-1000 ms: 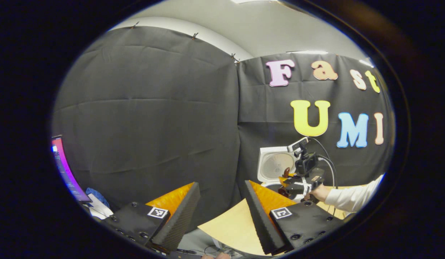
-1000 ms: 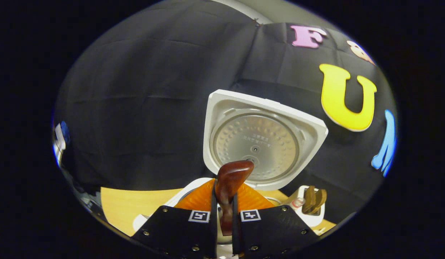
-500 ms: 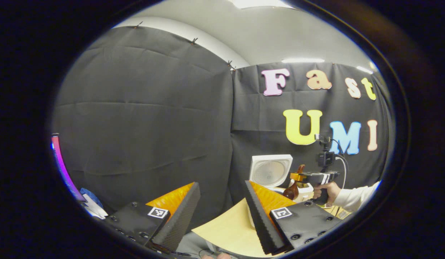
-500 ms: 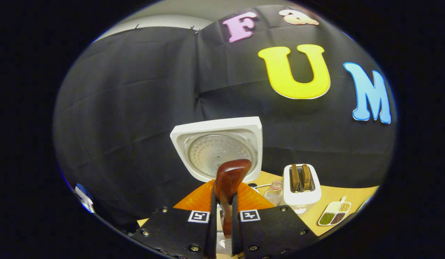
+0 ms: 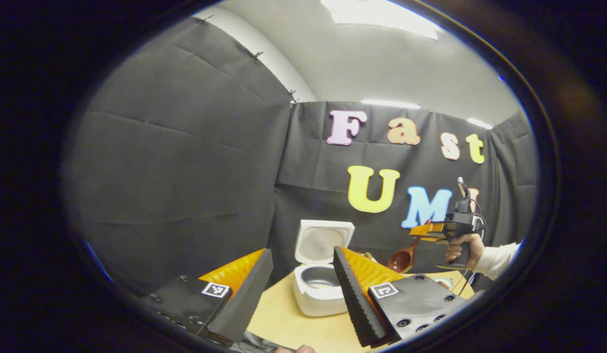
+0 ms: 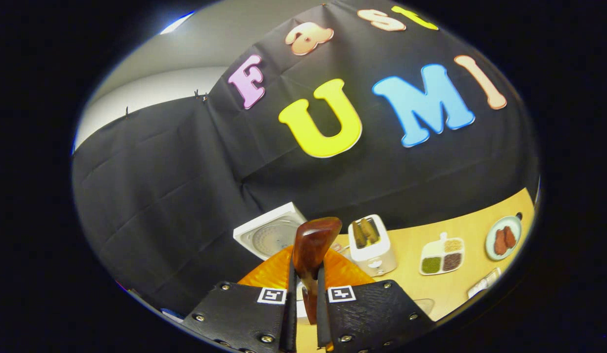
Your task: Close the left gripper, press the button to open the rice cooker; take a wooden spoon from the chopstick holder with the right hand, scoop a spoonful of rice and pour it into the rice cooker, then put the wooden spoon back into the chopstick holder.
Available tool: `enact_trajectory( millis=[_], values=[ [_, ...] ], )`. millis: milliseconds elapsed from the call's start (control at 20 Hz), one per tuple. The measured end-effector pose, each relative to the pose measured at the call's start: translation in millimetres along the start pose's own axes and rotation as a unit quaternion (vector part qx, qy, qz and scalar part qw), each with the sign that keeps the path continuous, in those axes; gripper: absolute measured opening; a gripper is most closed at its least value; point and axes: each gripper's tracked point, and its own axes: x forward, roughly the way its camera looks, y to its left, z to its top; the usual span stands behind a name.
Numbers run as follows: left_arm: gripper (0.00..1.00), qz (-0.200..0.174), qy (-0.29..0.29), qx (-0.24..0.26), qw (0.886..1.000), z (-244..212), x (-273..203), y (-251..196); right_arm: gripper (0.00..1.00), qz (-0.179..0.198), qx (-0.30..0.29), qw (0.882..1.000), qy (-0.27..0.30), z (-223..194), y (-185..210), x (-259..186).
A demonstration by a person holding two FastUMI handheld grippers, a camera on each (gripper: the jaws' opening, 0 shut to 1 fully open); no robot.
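Note:
The white rice cooker (image 5: 319, 289) stands on the tan table (image 5: 284, 323) with its lid (image 5: 324, 241) raised; the inner pot looks dark. My left gripper (image 5: 303, 255) is open and frames the cooker from the near side, holding nothing. Farther right, a hand (image 5: 461, 249) holds my right gripper (image 5: 430, 230) in the air above the table, with the wooden spoon (image 5: 401, 261) hanging from it, bowl down. In the right gripper view, my right gripper (image 6: 304, 274) is shut on the wooden spoon (image 6: 313, 242), well back from the cooker's lid (image 6: 269, 236).
A white toaster (image 6: 372, 245) with slices in it stands right of the cooker. Further right lie a divided dish of grains (image 6: 441, 255) and a small plate (image 6: 491, 245) with reddish pieces. Black cloth walls the booth behind the table (image 6: 475, 284).
My right gripper has lifted and drawn back from the cooker with the spoon, tilting as it went. The left gripper view has swung so the cooker now sits between its fingers.

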Motion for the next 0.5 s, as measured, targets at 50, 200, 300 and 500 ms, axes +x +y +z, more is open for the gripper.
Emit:
enact_trajectory(
  millis=[50, 200, 300, 500],
  values=[
    [0.83, -0.011, 0.002, 0.000, 1.000, -4.3, 3.4, -7.9, 0.16, -0.013, -0.011, 1.000, -0.004, 4.4, -14.4, -15.5],
    [0.83, -0.033, -0.001, -0.005, 0.999, -1.6, 2.1, -33.6, 0.16, -0.046, -0.014, 0.999, -0.014, 15.1, -57.2, -55.3],
    [0.89, -0.040, 0.000, -0.005, 0.999, -1.8, 1.4, -53.1, 0.17, -0.067, 0.002, 0.998, -0.019, 19.3, -96.5, -74.6],
    [0.82, -0.029, 0.003, 0.011, 1.000, -5.3, 1.5, -94.6, 0.17, -0.099, 0.024, 0.995, -0.004, 9.1, -177.6, -95.7]
  ],
)
